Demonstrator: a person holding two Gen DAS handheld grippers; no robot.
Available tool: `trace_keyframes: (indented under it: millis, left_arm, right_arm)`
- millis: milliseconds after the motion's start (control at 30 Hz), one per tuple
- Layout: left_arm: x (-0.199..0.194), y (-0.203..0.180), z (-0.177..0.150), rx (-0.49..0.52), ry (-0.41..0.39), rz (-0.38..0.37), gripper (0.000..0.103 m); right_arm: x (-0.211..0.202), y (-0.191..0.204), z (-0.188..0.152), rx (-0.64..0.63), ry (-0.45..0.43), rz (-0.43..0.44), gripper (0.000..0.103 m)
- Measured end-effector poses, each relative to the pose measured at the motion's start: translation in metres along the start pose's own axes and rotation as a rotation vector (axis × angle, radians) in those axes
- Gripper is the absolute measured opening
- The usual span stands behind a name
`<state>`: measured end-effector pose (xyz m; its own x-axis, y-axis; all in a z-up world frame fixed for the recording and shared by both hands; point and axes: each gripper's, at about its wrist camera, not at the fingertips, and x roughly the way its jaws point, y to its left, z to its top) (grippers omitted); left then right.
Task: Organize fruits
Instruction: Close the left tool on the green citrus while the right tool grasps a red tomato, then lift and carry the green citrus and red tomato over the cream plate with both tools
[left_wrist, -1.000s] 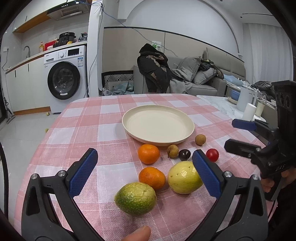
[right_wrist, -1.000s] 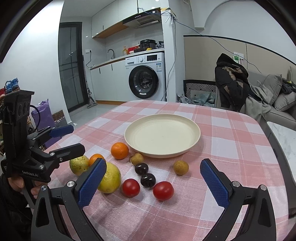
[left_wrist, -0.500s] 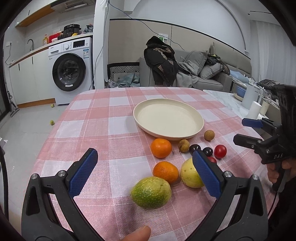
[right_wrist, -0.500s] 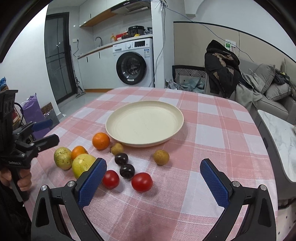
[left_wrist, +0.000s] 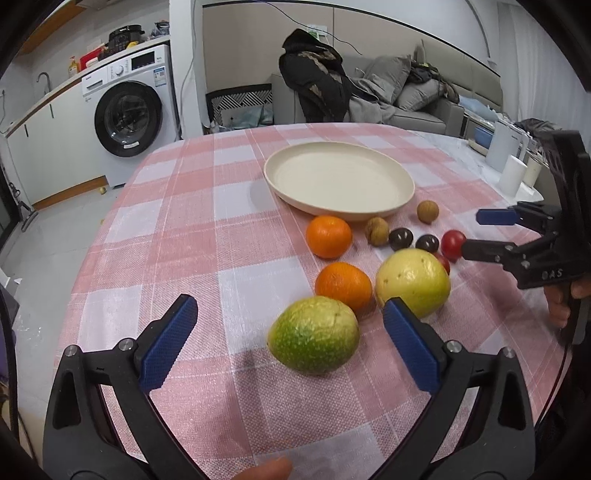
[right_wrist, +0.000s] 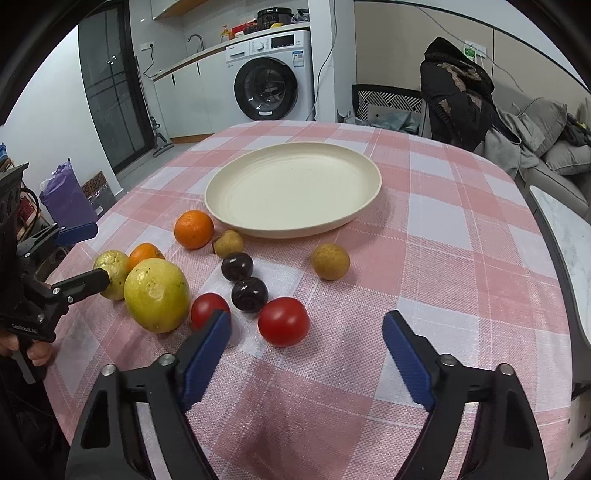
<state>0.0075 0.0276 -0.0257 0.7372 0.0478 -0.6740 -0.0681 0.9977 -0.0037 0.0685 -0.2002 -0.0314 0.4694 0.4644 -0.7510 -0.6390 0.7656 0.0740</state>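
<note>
An empty cream plate (left_wrist: 404, 184) (right_wrist: 365, 168) sits mid-table. In front of it lie fruits: a green guava (left_wrist: 314, 334) (right_wrist: 110, 273), a yellow guava (left_wrist: 413, 282) (right_wrist: 157, 293), two oranges (left_wrist: 328, 236) (left_wrist: 343, 286), two dark plums (right_wrist: 237, 266) (right_wrist: 249, 293), two brown longans (right_wrist: 330, 261) (right_wrist: 229, 243) and two red tomatoes (right_wrist: 283, 321) (right_wrist: 207, 308). My left gripper (left_wrist: 290, 343) is open, with the green guava between its fingers. My right gripper (right_wrist: 306, 349) is open, just in front of the near tomato.
The round table has a pink checked cloth (right_wrist: 443, 258). White containers (left_wrist: 511, 173) stand on a side surface to the right. A washing machine (right_wrist: 273, 79), a chair with a dark coat (right_wrist: 454, 88) and a sofa (left_wrist: 413, 96) stand beyond the table.
Both grippers have moved forward and lower toward the fruit. The green guava now lies between my left fingers, and the near tomato is closer to my right gripper. No fruit has moved.
</note>
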Motion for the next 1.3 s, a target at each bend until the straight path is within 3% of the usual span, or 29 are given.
trace_keyframes:
  millis: [200,267,400,667,1100,1300]
  left_arm:
    - [0.01,-0.005,-0.004,0.019,0.053,-0.024,0.088]
    - [0.015,-0.003,-0.004,0.008,0.078,-0.046,0.08]
    - [0.023,-0.002,-0.006,0.008,0.102,-0.055,0.076]
    - [0.034,0.001,-0.007,-0.011,0.158,-0.11,0.052]
    - [0.029,0.001,-0.004,-0.016,0.107,-0.129,0.051]
    - [0.021,0.003,0.0,-0.027,0.057,-0.146,0.051]
  right_arm:
    - [0.009,0.0,-0.001,0.001,0.042,-0.002,0.073]
    - [0.011,0.0,-0.001,0.001,0.048,-0.007,0.071]
    - [0.014,0.0,-0.001,-0.005,0.063,-0.009,0.064]
    - [0.023,0.004,0.001,-0.034,0.079,-0.024,0.055]
    - [0.024,0.009,0.001,-0.074,0.065,-0.032,0.032]
    - [0.021,0.004,0.001,-0.056,0.053,-0.015,0.031]
